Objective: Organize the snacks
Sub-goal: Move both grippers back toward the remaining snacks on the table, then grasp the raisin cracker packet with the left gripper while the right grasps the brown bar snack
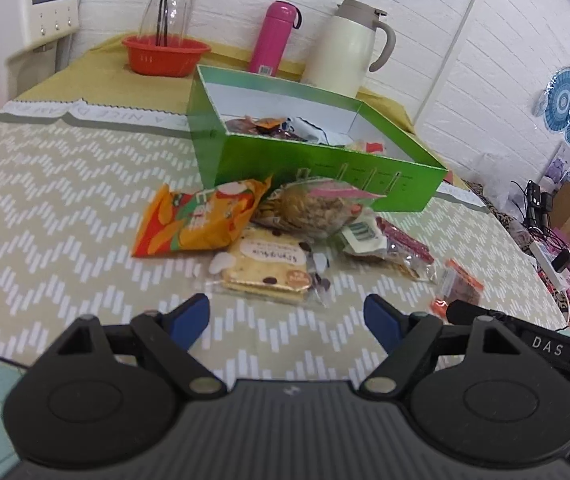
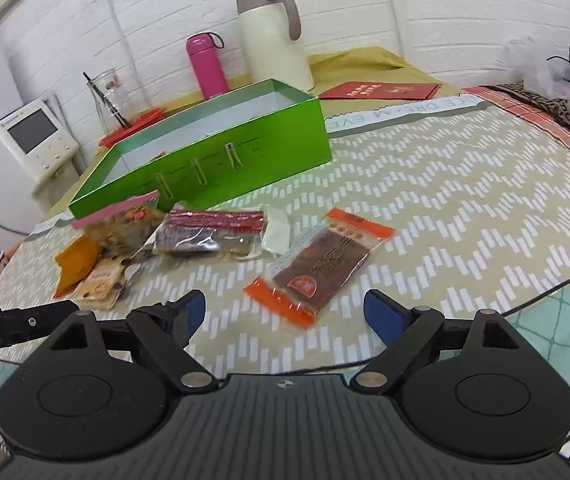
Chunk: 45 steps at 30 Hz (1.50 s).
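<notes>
Left gripper (image 1: 287, 322) hovering low over the zigzag-patterned beige tablecloth (image 1: 65, 184), blue-padded jaws spread wide and gripping nothing. Lying just ahead of the gap between the jaws: a clear-wrapped rectangular cracker packet with a cream label (image 1: 271, 268), flat on the cloth and apart from both pads. Resting beyond it, toward the left, a puffy orange foil snack bag (image 1: 201, 220); overlapping just behind the crackers, a clear pouch of brown nuts with a pink top strip (image 1: 309, 210), leaning against the front wall of the open glossy green cardboard box (image 1: 325, 168). Sitting inside the box already, several wrapped snacks.

Right gripper (image 2: 285, 312) likewise hanging just above the cloth, jaws fully parted, clasping nothing. Lying directly ahead of its opening, angled diagonally: a flat transparent sachet with orange crimped ends and dark brown contents (image 2: 321, 264), its near end just short of the pads and touching neither. Resting farther back, near the box wall, a clear bag with a dark red band across its top (image 2: 213, 232).

Standing behind the box: a pink cylindrical flask (image 1: 271, 38), a cream thermal jug with a grey handle (image 1: 345, 48) and a red plastic basin (image 1: 165, 56).
</notes>
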{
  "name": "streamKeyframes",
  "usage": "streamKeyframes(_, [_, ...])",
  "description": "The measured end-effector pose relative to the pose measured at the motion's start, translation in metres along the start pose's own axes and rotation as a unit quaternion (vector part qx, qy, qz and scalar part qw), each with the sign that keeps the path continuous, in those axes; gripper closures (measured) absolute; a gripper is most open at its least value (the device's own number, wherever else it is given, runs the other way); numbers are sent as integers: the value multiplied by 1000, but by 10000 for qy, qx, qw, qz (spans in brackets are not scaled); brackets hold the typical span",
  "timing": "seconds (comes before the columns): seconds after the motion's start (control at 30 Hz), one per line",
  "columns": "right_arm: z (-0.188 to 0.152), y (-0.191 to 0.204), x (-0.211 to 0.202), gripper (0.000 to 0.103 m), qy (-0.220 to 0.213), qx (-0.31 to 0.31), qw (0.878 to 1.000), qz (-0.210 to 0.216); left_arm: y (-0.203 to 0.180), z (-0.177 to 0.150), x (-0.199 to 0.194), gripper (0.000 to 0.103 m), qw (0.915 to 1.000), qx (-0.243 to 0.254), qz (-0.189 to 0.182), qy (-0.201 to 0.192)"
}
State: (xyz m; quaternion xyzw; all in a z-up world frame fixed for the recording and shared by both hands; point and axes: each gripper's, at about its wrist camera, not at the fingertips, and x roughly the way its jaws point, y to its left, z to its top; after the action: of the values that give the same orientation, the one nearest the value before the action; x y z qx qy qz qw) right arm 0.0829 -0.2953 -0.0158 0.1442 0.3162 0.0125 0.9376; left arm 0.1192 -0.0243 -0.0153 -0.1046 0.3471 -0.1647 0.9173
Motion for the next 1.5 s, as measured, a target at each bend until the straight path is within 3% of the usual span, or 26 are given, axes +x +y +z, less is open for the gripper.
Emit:
streamKeyframes(0.17, [6,10,18,0,-83,-252,9991,-337,-8,12,23,22,9994,223,269,9])
streamKeyframes(0.27, [2,16,21,0,-63,-903,9949,-450,-7,18,32,22,9990,301,321,61])
streamKeyframes(0.43, [-10,10,5,3,-5,-1636,9865,-20,-3,18,39,22,9979,407,503,-11])
streamKeyframes(0.67, [-27,11,-25,6,191,-1908,9805,434,-5,14,40,23,9961,633,610,-11])
streamKeyframes(0.97, [-35,18,-34,10,207,-1866,9803,607,-10,4,29,39,9959,773,456,60])
streamKeyframes(1.03, [-37,18,-37,10,223,-1900,9794,643,-15,-3,24,51,9949,931,373,98])
streamKeyframes(1.1, [-40,19,-40,10,247,-1927,9786,682,-20,-12,15,56,9927,1162,304,136])
streamKeyframes(1.2, [-41,18,-43,10,262,-1935,9781,720,-19,-23,-2,55,9945,1030,84,176])
streamKeyframes(1.3, [-41,20,-42,8,254,-1895,9790,708,-12,-26,-13,27,9981,599,-151,-36])
streamKeyframes(1.4, [-42,22,-42,7,239,-1921,9789,660,-12,-17,-6,27,9966,798,97,-166])
streamKeyframes(1.5, [-42,19,-43,7,210,-1869,9796,709,0,-4,11,27,9957,914,33,-125])
